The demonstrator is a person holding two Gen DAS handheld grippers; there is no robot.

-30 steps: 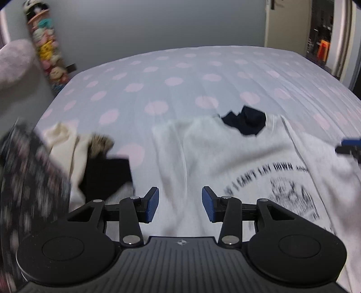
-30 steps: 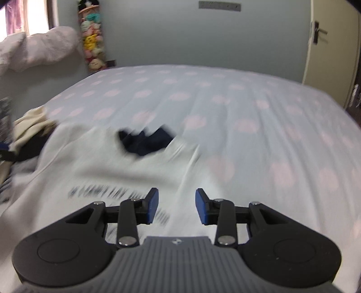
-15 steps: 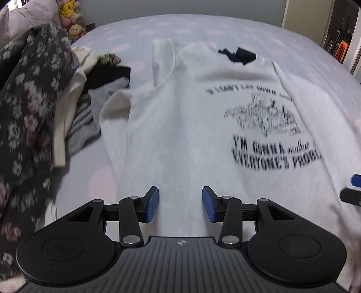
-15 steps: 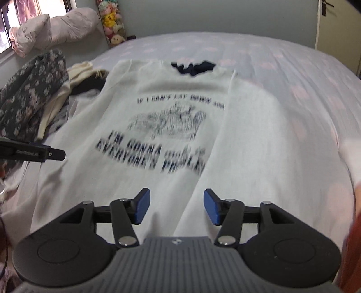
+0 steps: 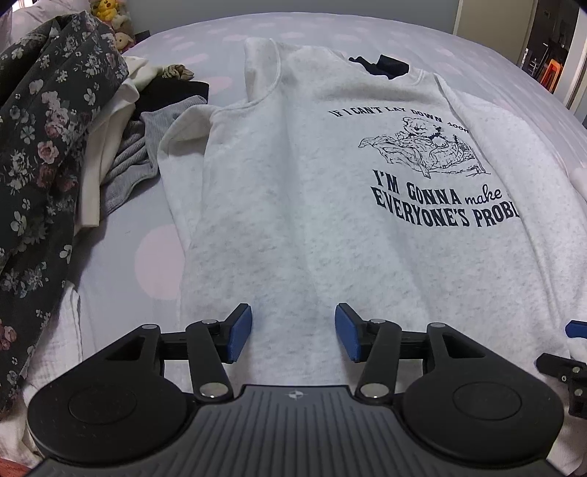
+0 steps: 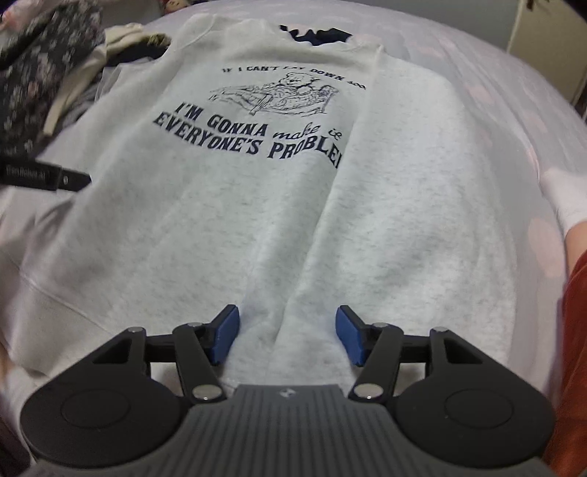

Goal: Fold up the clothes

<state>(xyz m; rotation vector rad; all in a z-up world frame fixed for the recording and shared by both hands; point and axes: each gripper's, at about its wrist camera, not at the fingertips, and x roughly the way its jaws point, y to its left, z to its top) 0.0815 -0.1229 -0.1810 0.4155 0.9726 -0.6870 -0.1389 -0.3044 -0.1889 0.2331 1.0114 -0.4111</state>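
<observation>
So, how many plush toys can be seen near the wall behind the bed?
2: a yellow plush toy at the top left corner, and a cream plush toy just below it, beside the floral garment. More may be hidden.

This is a bedroom in someone's home. A wide bed covered with a pale lilac sheet dotted with pink circles (image 5: 157, 257) fills nearly everything I see. Worn everyday clothing lies across it: a light grey printed sweatshirt (image 5: 293, 205) spread flat, and beside it a heap with a dark flowered garment (image 5: 40, 146). A cluster of soft plush toys (image 5: 110, 14) sits by the plain grey-blue wall (image 5: 293, 5) past the far edge of the bed. A cream-coloured door (image 6: 546, 40) stands on the right.
</observation>
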